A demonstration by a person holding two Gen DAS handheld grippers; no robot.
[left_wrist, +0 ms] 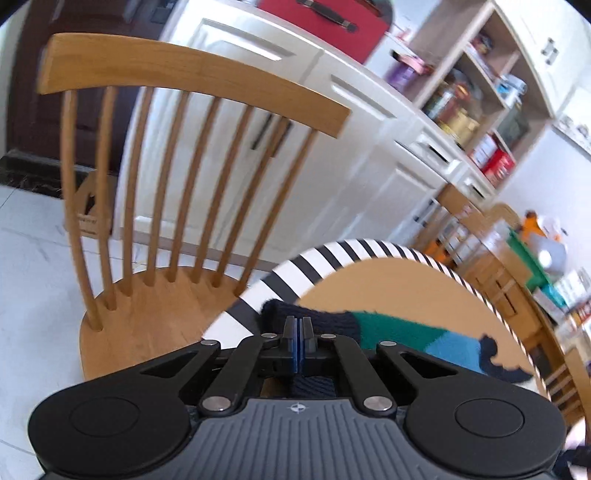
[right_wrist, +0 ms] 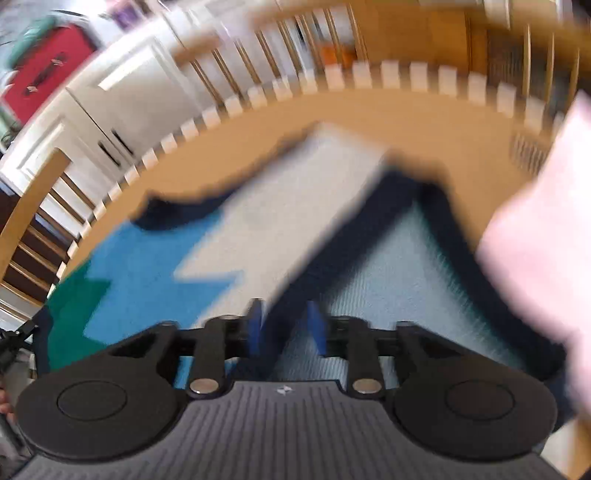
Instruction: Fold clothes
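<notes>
A knitted sweater [right_wrist: 258, 229] in navy, green, blue and pale grey blocks lies on a round wooden table [right_wrist: 406, 118] with a black-and-white striped rim. My left gripper [left_wrist: 298, 332] is shut on the sweater's navy edge [left_wrist: 314, 321] at the table's near rim. In the blurred right wrist view my right gripper [right_wrist: 286, 325] is open, its blue pads astride a navy band of the sweater. A pale pink cloth [right_wrist: 535, 240] hangs at the right, blurred.
A wooden spindle-back chair [left_wrist: 166, 221] stands just beyond the table in the left wrist view. White cabinets [left_wrist: 332, 147], open shelves with jars and boxes [left_wrist: 472, 110] and a red suitcase [left_wrist: 332, 26] lie behind. More chairs [right_wrist: 240, 62] ring the table's far side.
</notes>
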